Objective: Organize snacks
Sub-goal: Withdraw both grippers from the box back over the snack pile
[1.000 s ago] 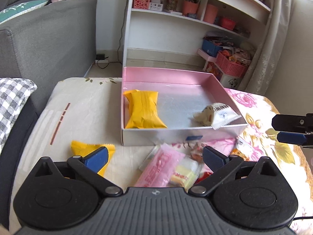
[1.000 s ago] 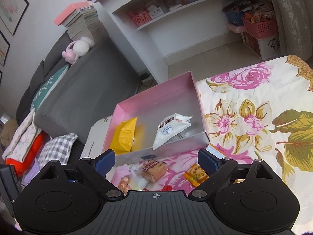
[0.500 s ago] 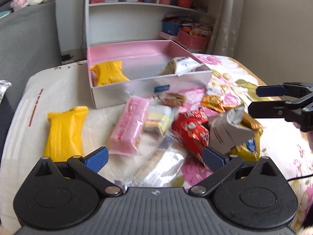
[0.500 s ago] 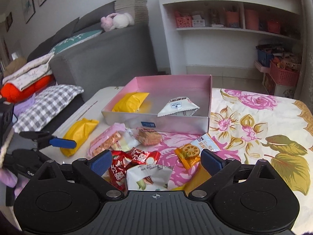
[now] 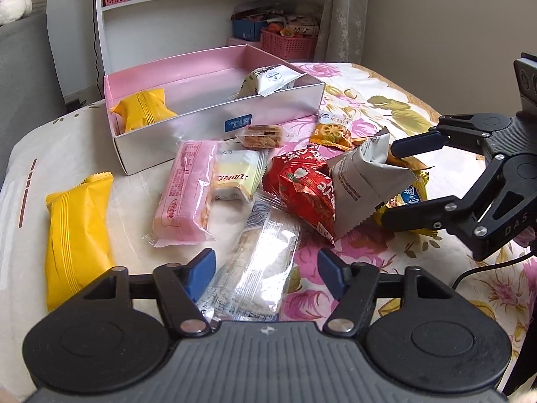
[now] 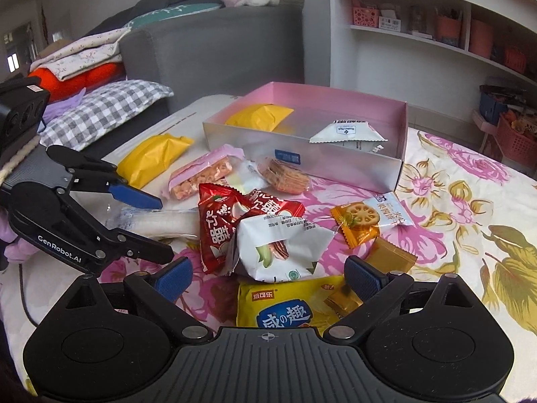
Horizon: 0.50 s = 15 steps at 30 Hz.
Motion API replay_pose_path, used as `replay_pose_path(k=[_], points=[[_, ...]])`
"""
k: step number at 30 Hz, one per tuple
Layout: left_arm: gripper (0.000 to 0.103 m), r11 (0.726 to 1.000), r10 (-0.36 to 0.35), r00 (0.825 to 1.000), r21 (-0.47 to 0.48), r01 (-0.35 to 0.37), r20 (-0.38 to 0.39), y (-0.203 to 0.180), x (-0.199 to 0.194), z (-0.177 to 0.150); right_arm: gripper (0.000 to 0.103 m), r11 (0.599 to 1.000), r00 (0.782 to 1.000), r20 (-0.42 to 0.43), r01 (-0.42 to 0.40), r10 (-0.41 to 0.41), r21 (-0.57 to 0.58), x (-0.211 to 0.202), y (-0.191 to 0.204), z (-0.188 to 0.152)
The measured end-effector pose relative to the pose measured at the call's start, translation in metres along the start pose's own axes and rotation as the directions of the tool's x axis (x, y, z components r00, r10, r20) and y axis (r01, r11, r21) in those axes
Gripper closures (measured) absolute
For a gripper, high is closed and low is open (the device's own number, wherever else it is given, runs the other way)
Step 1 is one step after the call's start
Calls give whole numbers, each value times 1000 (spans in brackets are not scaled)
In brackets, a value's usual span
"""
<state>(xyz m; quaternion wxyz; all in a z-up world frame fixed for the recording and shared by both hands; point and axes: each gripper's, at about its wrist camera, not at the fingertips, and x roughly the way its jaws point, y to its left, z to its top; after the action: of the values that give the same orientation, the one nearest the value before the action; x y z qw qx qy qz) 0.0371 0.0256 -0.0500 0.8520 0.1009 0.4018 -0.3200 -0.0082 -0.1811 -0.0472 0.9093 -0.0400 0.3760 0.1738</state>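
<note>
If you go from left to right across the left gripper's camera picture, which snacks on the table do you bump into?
Yellow packet → pink packet → clear wrapper → red bag → white bag.

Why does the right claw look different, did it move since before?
Yes. The right claw has moved in from the view's right edge toward the box, over the gray packet in the snack pile, and its jaws stand open.
</note>
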Motion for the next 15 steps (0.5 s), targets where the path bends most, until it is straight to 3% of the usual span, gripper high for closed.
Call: replay_pose_path(k=[5, 15], points=[[54, 1000, 29, 999, 7, -29, -24, 0, 5, -1, 5, 999, 999, -5, 34, -34, -25, 9, 3, 2], [65, 999, 35, 999, 11, -35, -39, -3, 6, 0, 6, 999, 999, -20, 51, -51, -19, 19, 4, 2]])
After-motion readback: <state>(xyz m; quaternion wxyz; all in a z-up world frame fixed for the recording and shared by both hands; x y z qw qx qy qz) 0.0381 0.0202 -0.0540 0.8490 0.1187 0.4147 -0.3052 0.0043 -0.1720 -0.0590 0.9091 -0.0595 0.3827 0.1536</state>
